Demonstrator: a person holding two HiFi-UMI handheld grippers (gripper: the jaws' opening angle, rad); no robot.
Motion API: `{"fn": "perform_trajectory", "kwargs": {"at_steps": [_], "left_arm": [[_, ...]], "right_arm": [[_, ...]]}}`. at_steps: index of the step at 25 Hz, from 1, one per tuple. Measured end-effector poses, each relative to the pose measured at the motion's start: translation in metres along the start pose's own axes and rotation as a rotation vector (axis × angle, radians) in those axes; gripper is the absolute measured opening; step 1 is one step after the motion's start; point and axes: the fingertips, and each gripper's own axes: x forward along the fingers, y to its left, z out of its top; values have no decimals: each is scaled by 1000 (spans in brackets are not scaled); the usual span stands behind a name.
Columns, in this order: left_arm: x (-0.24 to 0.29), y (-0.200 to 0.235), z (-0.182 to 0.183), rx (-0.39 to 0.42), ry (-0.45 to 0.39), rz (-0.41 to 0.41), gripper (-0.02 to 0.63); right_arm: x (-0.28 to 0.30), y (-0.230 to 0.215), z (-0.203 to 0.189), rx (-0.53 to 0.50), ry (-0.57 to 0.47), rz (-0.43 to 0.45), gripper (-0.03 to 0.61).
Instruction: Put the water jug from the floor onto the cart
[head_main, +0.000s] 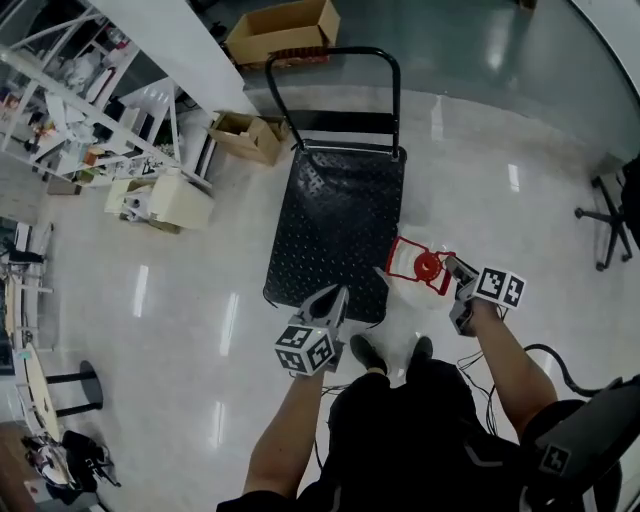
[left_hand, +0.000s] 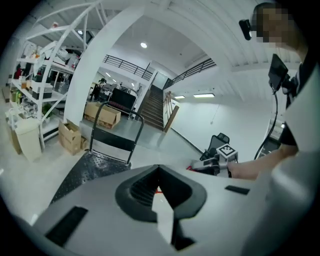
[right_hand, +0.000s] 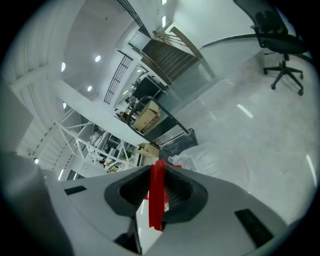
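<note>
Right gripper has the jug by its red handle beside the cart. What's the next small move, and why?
Probably carry the water jug leftward in the head view, over the cart deck, before lowering. The right gripper is clamped on its red handle, but the jug is beside the deck's right near corner, mostly over floor.

The pale, glossy floor (head_main: 480, 150) carries a black flatbed cart (head_main: 335, 230) with its push handle at the far end. An open cardboard box (head_main: 248, 135) sits just left of that handle and a bigger box (head_main: 283, 30) lies beyond it. White shelving (head_main: 90, 110) stands at the left, an office chair (head_main: 610, 215) at the right edge. The person's shoes (head_main: 368, 352) are near the cart's near end.
</note>
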Motion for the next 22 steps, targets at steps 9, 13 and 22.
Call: {"fn": "perform_trajectory", "kwargs": {"at_steps": [9, 13, 22], "left_arm": [[-92, 80, 31, 26, -104, 76, 0], [-120, 109, 41, -3, -150, 139, 0], [-168, 155, 30, -103, -193, 297, -1]], "right_arm": [[88, 133, -21, -123, 76, 56, 81], [133, 193, -40, -158, 138, 109, 81], [224, 274, -117, -259, 352, 189, 81]]}}
